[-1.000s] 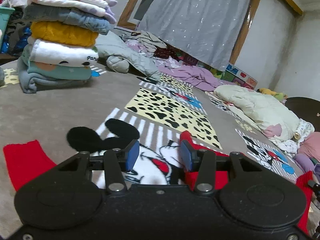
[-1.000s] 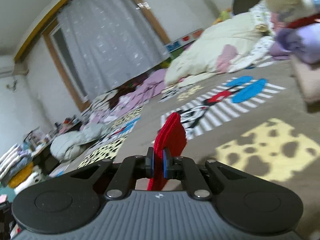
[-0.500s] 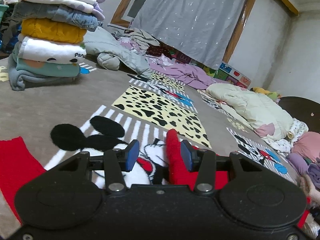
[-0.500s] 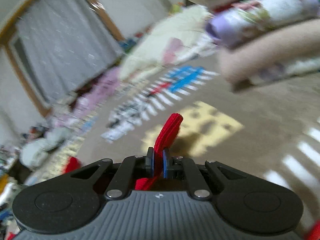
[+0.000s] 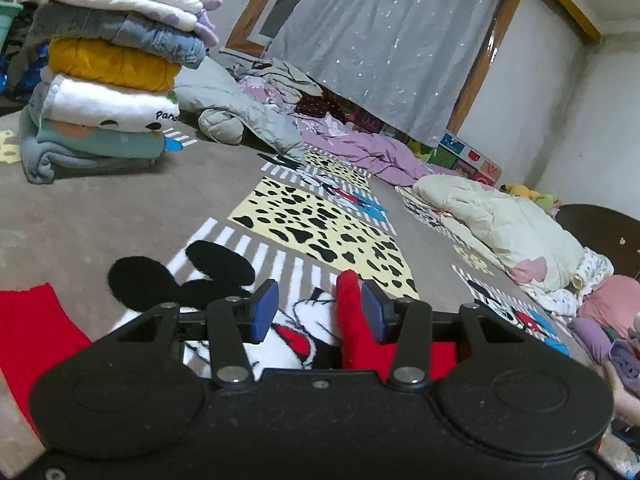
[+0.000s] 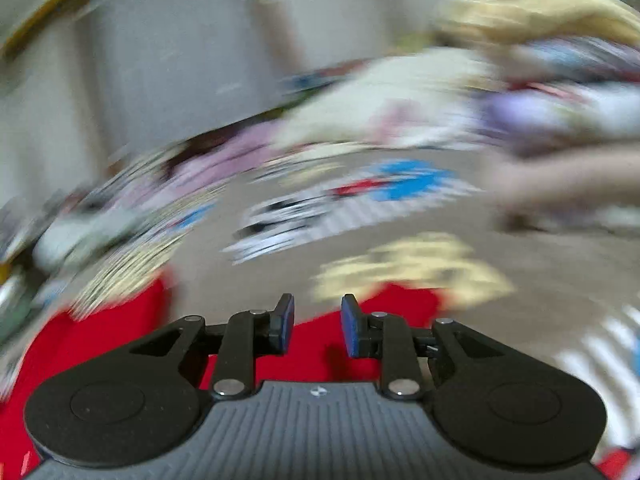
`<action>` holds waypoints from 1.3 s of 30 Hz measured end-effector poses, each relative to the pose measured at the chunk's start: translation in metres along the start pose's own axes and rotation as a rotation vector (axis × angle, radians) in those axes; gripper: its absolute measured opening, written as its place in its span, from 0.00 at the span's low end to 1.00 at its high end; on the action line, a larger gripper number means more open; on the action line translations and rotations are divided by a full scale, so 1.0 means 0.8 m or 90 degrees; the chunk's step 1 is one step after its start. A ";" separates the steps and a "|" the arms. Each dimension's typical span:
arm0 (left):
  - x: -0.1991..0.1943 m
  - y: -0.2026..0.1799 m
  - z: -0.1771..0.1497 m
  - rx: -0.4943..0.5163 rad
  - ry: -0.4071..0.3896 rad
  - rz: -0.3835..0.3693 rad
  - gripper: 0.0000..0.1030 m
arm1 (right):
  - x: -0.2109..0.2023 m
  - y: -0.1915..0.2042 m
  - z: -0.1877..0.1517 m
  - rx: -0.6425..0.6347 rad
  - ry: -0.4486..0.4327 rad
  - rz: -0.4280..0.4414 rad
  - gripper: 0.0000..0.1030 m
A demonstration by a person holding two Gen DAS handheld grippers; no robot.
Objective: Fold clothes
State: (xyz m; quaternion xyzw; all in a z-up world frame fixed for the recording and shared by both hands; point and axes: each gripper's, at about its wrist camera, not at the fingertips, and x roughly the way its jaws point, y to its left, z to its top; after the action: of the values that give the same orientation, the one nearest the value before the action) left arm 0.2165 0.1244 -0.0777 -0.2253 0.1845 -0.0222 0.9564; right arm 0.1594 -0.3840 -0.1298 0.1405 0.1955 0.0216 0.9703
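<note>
A red knit garment (image 5: 351, 314) lies on the patterned carpet, and one raised fold of it stands between my left gripper's fingers, against the right pad. My left gripper (image 5: 318, 300) is open, low over the carpet. Another part of the red garment (image 5: 34, 330) lies flat at the lower left. In the blurred right wrist view the red garment (image 6: 104, 336) spreads flat under and ahead of my right gripper (image 6: 318, 316), which is open with nothing between its pads.
A tall stack of folded clothes (image 5: 108, 80) stands at the far left. Loose on the carpet (image 5: 100, 216) lie a grey jacket (image 5: 240, 114), purple cloth (image 5: 380, 156) and a cream padded jacket (image 5: 500, 220). More piled clothes (image 6: 560, 108) lie at the right.
My right gripper has opened and let go of the red fold, which now lies flat; its view is swinging fast. My left gripper stays open and has shifted only slightly.
</note>
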 end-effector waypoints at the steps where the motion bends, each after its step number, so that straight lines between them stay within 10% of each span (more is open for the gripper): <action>1: 0.001 0.001 0.000 -0.004 0.001 0.000 0.42 | 0.001 0.022 -0.007 -0.040 0.017 0.054 0.27; 6: 0.003 0.002 -0.001 0.004 0.008 0.000 0.42 | 0.010 0.109 -0.057 -0.226 0.164 0.236 0.41; 21: 0.000 0.010 -0.004 0.018 0.018 -0.001 0.42 | -0.049 0.217 -0.137 -0.531 0.102 0.320 0.41; 39: 0.030 -0.006 -0.005 0.027 0.041 -0.037 0.42 | -0.079 0.266 -0.156 -0.635 0.095 0.389 0.37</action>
State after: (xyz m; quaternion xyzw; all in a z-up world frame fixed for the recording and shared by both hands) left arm 0.2380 0.1157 -0.0871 -0.2093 0.2082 -0.0615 0.9534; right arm 0.0559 -0.1527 -0.1566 -0.2844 0.1800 0.3997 0.8526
